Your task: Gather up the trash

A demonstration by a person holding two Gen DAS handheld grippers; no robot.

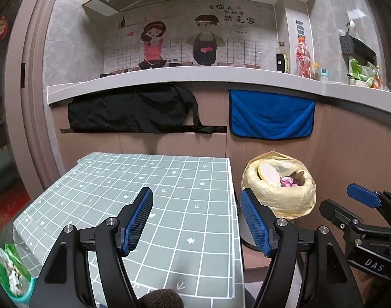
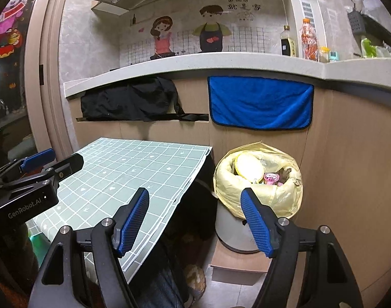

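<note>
A grey trash bin (image 2: 234, 233) lined with a yellow bag (image 2: 287, 197) stands on the floor right of the table; it also shows in the left wrist view (image 1: 295, 200). It holds a pale round lid (image 2: 248, 168), a pink cup (image 2: 270, 177) and brown scraps. My left gripper (image 1: 196, 218) is open and empty above the green checked tablecloth (image 1: 157, 179). My right gripper (image 2: 194, 218) is open and empty, over the table's right edge, short of the bin. Each gripper shows at the edge of the other's view.
A kitchen counter (image 1: 169, 75) runs along the back with bottles (image 1: 303, 56) and bags on its right part. A black cloth (image 1: 134, 113) and a blue towel (image 1: 271, 115) hang from it. A green packet (image 1: 10, 272) sits at the table's near left corner. A low wooden platform (image 2: 239, 264) bears the bin.
</note>
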